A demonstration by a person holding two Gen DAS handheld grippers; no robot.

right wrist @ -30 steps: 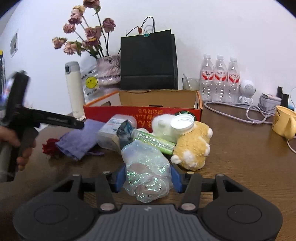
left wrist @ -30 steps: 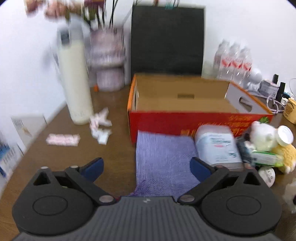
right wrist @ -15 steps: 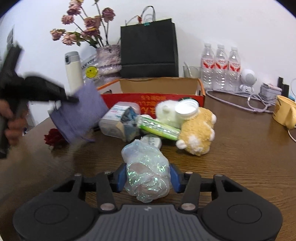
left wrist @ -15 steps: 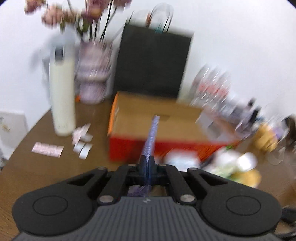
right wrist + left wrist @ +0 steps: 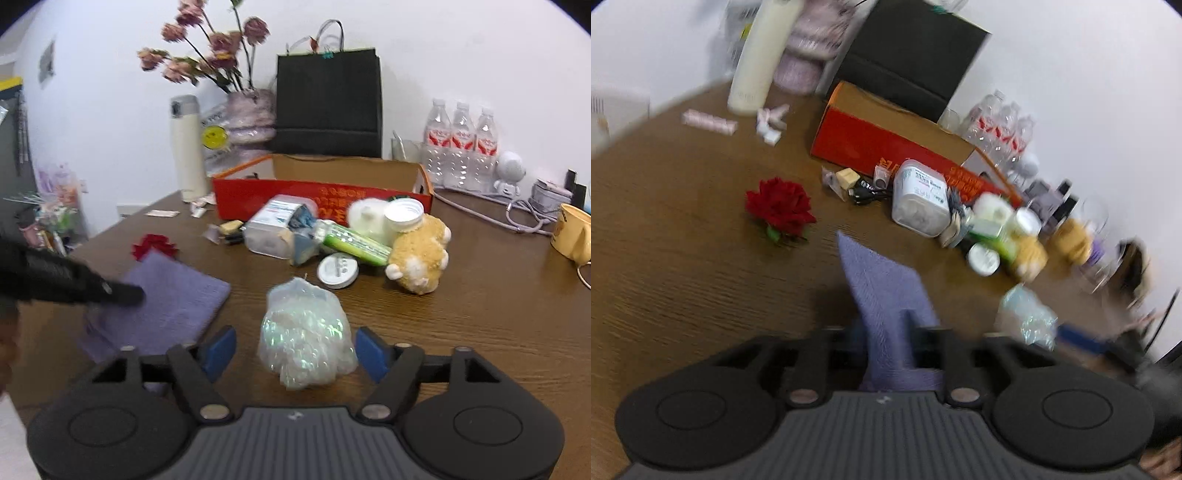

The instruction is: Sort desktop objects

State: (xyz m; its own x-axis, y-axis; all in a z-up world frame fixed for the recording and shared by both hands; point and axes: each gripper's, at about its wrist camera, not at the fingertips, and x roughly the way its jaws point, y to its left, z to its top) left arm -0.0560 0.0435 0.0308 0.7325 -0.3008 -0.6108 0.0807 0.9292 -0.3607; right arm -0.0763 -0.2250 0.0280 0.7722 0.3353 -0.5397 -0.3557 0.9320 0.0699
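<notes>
We are mid-sort, setting things down. Our left tongs (image 5: 886, 332) have just been opening, the flat purple knitted cloth (image 5: 166, 295) still between the jaws but lying on the brown wooden bench (image 5: 480, 332) near its left edge. Our right tongs (image 5: 295, 350) have just been opening and stand clear of the crinkled iridescent plastic bag (image 5: 306, 339) resting between them. Next, we judge, both must back away cleanly.

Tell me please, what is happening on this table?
A person is sorting desk clutter with two handheld grippers. The left gripper has just been opening, with a purple knitted cloth still between its jaws, laid out flat on the brown wooden table. The right gripper has just been opening too; a crinkled iridescent plastic bag sits between its blue pads, untouched. More clutter waits before the red cardboard box.
</notes>
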